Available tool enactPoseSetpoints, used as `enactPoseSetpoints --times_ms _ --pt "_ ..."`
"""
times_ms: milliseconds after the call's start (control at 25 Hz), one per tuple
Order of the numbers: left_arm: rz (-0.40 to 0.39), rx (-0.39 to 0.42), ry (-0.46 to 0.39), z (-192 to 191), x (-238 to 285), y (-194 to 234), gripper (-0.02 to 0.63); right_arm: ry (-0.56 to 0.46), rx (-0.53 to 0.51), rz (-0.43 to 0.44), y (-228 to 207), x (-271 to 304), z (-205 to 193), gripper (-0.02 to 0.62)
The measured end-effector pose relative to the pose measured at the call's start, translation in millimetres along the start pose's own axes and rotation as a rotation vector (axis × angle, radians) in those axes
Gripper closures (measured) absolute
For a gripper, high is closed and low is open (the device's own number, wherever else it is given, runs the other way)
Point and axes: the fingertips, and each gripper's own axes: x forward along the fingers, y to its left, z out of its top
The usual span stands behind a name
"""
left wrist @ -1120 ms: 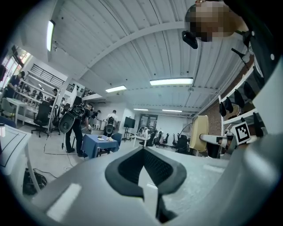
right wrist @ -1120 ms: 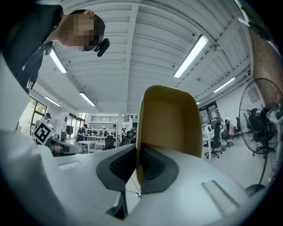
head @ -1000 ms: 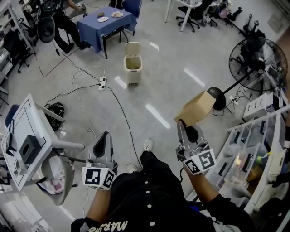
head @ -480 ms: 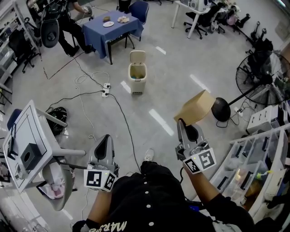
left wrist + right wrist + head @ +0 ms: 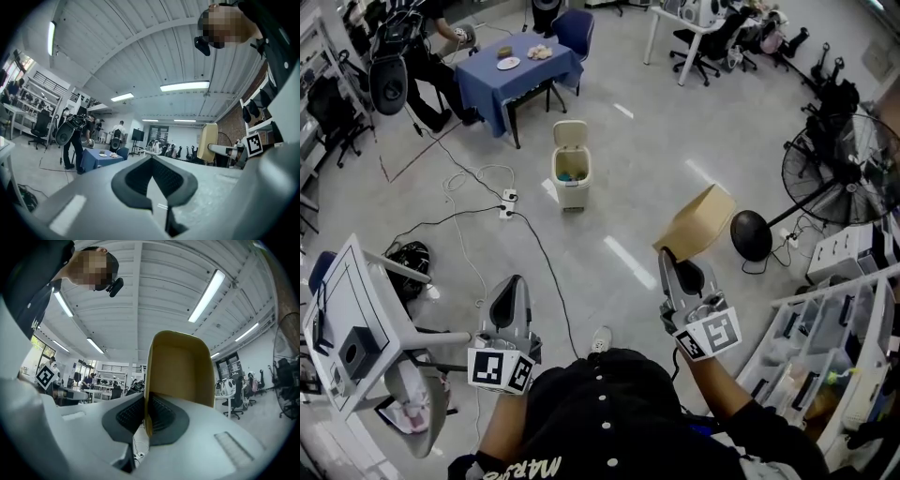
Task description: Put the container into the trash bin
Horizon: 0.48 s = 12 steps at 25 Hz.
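Observation:
A tan paper container (image 5: 697, 223) is held up over the floor, its rim pinched in my right gripper (image 5: 667, 258). In the right gripper view the container (image 5: 178, 366) stands upright between the closed jaws, open side facing the camera. The beige trash bin (image 5: 572, 171) stands on the floor ahead and to the left, lid up, with something coloured inside. My left gripper (image 5: 508, 302) hangs at the lower left, shut with nothing in it; in the left gripper view its pads (image 5: 154, 180) meet.
A blue-clothed table (image 5: 518, 67) with dishes stands beyond the bin, people around it. Cables and a power strip (image 5: 504, 204) trail across the floor. A floor fan (image 5: 839, 173) and shelves (image 5: 825, 337) are at the right, a white table (image 5: 347, 314) at the left.
The view has shifted forward; the bin now sits a little nearer the middle and left. Both grippers keep their pose, the container still held in the right one.

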Motion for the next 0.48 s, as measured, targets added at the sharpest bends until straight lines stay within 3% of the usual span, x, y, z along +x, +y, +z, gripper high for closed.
enactPoseSetpoints --times_ms 480 --pt "0.027 0.011 0.039 -14 45 -19 0.605 -0.008 0.018 0.053 -37 20 -11 0.568"
